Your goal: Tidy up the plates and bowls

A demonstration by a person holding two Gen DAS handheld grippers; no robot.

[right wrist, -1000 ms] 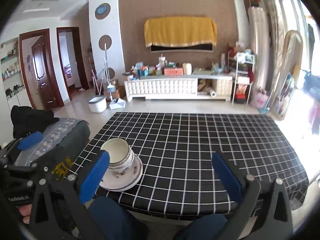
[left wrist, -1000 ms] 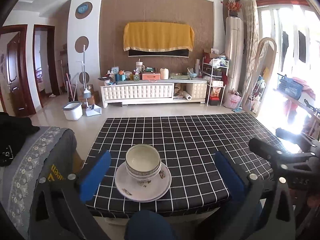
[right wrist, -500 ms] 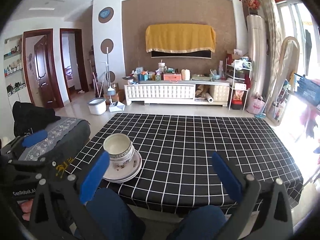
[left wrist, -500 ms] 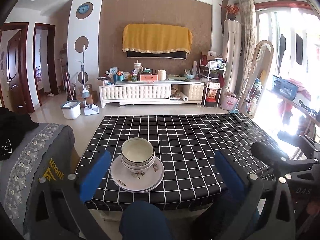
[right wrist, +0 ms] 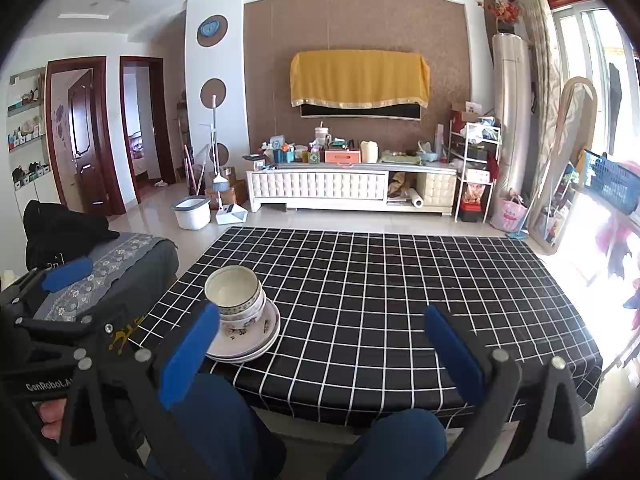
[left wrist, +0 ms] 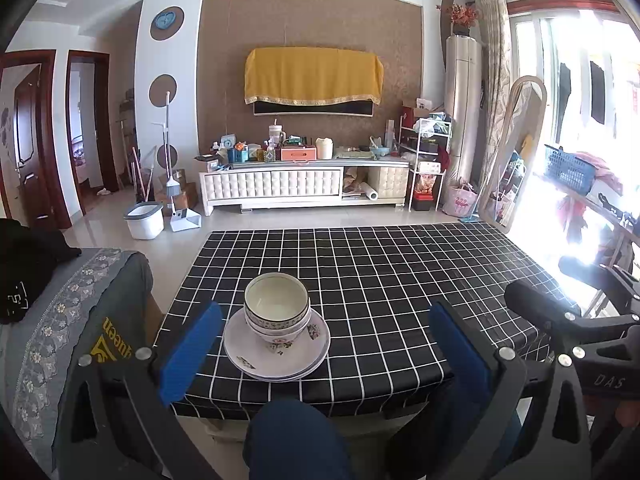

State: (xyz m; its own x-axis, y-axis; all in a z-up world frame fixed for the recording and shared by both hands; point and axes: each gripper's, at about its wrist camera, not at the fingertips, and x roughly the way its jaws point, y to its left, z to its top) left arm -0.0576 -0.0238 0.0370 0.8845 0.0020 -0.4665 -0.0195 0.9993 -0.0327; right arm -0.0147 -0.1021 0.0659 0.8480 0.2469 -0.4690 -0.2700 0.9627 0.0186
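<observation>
White floral bowls (left wrist: 277,309) sit nested on stacked white plates (left wrist: 276,356) near the black checked worktop's (left wrist: 380,288) front edge. Left tool (left wrist: 324,356) and right tool (right wrist: 316,350) hover nearby, both spread wide, gripping nothing.

Bright daylight; window (left wrist: 576,92) glare blown out right; fisheye-warped edges.

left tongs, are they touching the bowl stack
Apart. In the left wrist view the left tongs stand wide open and pulled back, with checked tablecloth visible between each blue pad and the bowl stack on the plates.
</observation>
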